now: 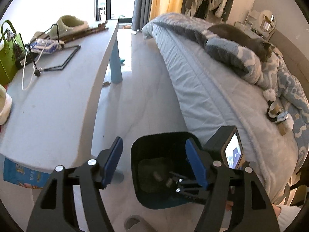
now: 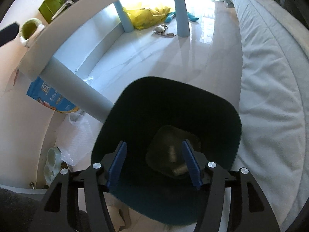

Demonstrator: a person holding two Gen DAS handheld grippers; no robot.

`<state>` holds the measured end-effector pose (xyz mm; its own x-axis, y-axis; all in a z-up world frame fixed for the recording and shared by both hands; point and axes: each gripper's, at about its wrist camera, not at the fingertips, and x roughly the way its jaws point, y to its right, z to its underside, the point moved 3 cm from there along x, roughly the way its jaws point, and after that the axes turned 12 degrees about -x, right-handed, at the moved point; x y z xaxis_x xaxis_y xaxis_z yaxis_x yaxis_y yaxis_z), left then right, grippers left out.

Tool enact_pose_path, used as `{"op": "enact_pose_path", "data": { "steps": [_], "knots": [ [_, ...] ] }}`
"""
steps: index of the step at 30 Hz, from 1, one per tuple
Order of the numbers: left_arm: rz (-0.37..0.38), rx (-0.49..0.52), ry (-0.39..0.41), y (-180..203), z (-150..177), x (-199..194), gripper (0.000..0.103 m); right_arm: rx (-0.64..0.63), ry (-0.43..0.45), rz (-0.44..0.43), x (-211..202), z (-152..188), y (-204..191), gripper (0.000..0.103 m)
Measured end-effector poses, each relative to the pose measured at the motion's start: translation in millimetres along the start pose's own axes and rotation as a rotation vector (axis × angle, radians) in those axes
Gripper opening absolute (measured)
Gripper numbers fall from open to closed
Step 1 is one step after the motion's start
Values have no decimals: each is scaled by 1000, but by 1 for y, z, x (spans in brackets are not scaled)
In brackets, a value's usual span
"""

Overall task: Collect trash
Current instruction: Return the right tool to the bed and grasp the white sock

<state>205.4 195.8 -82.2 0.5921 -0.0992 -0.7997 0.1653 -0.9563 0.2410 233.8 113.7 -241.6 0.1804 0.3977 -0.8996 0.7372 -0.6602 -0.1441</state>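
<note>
A dark blue trash bin (image 1: 139, 185) stands on the floor between the table and the bed. It fills the lower middle of the right wrist view (image 2: 115, 116). Small brownish pieces of trash (image 2: 173, 152) lie at its bottom, also visible in the left wrist view (image 1: 157, 176). My left gripper (image 1: 154, 166) is open and empty, above the bin's left rim. My right gripper (image 2: 154, 164) is open and empty, directly over the bin's mouth; its body and screen show in the left wrist view (image 1: 231, 148).
A pale table (image 1: 58, 100) on blue legs (image 2: 77, 89) stands at left, carrying a green bag (image 1: 8, 48), a wire stand (image 1: 58, 58) and a slipper (image 1: 71, 24). A bed (image 1: 212, 100) with a grey cat (image 1: 241, 36) is at right. A blue packet (image 2: 50, 98), bubble wrap (image 2: 77, 139) and a yellow bag (image 2: 148, 15) lie on the floor.
</note>
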Motion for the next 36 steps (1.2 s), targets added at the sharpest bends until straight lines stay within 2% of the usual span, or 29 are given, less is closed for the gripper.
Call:
{"op": "enact_pose_path", "data": {
  "steps": [7, 13, 19, 23, 31, 36],
  "knots": [
    [13, -4, 97, 8, -12, -22, 73, -16, 77, -11, -35, -2, -2, 68],
    [21, -12, 137, 19, -18, -29, 75, -21, 174, 8, -78, -4, 6, 70],
    [59, 12, 178, 43, -21, -37, 79, -31, 277, 66, -126, -1, 23, 74],
    [64, 55, 205, 62, -19, -39, 83, -28, 312, 108, -148, 9, 37, 75],
    [113, 86, 206, 99, -12, -32, 92, 2, 356, 168, -186, 34, 66, 76],
    [135, 110, 186, 124, -6, -23, 92, 30, 393, 205, -209, 47, 84, 77]
  ]
}}
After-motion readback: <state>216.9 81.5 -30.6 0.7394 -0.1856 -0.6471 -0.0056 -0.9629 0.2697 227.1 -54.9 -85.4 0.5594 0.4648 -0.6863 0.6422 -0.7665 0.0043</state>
